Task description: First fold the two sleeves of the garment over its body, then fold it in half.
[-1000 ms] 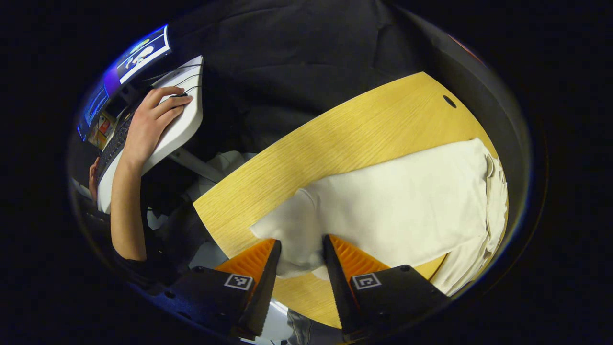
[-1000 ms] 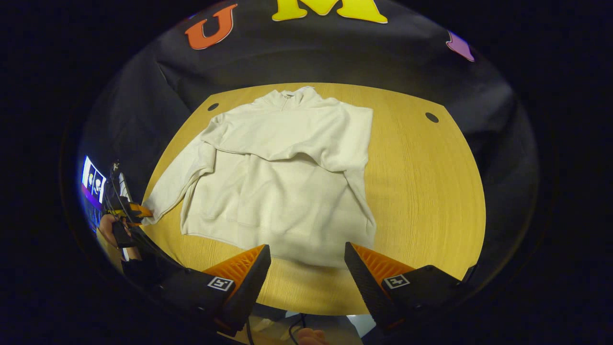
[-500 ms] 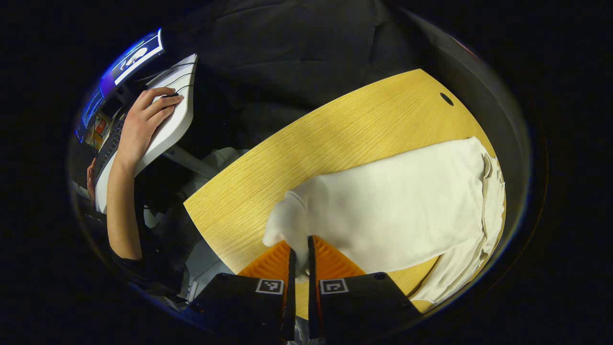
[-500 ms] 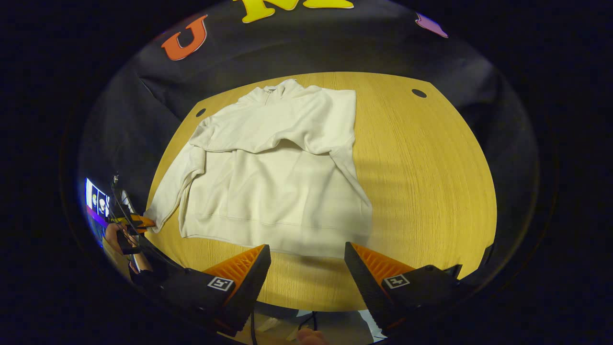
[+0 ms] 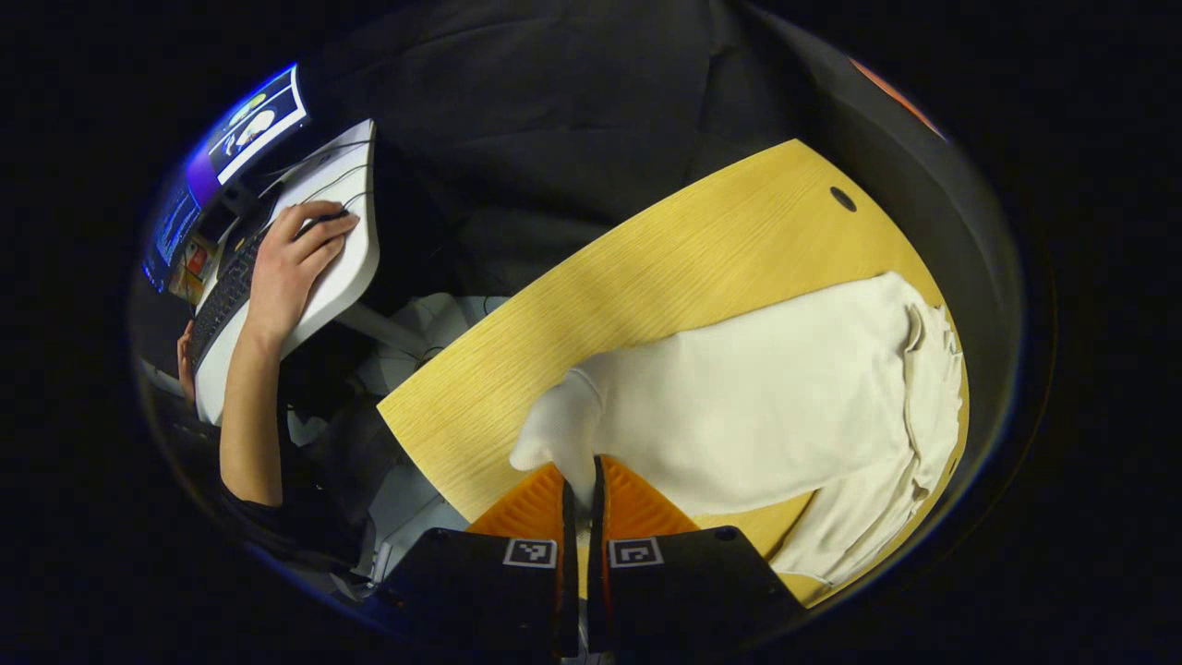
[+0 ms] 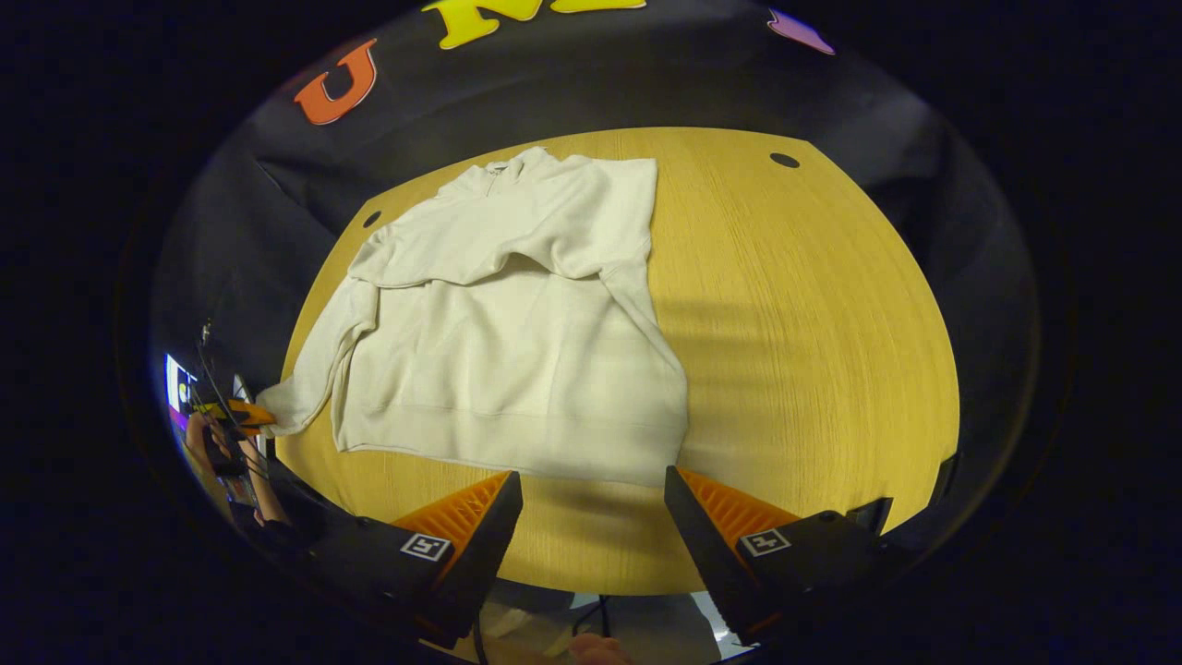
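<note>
A cream sweatshirt (image 6: 517,332) lies flat on the round wooden table (image 6: 813,351), collar toward the far wall. One sleeve lies folded across its chest. The other sleeve (image 6: 309,383) runs down the garment's left side to the table's edge. In the left gripper view my left gripper (image 5: 580,480) is shut on that sleeve's cuff (image 5: 554,434), which bunches up above the fingers. The same gripper (image 6: 242,416) appears small at the far left of the right gripper view, with the cuff in it. My right gripper (image 6: 591,517) hangs open above the table's near edge, just short of the hem.
A person's hand (image 5: 291,263) and forearm rest on a white side desk (image 5: 342,268) with a keyboard and a lit screen (image 5: 249,125), left of the table. Bare wood spreads to the garment's right. Two dark holes (image 6: 784,160) mark the tabletop's far side.
My left gripper closed on the sleeve cuff and has lifted it a little. The right gripper drew back toward the near edge, so the sweatshirt sits farther up its view.
</note>
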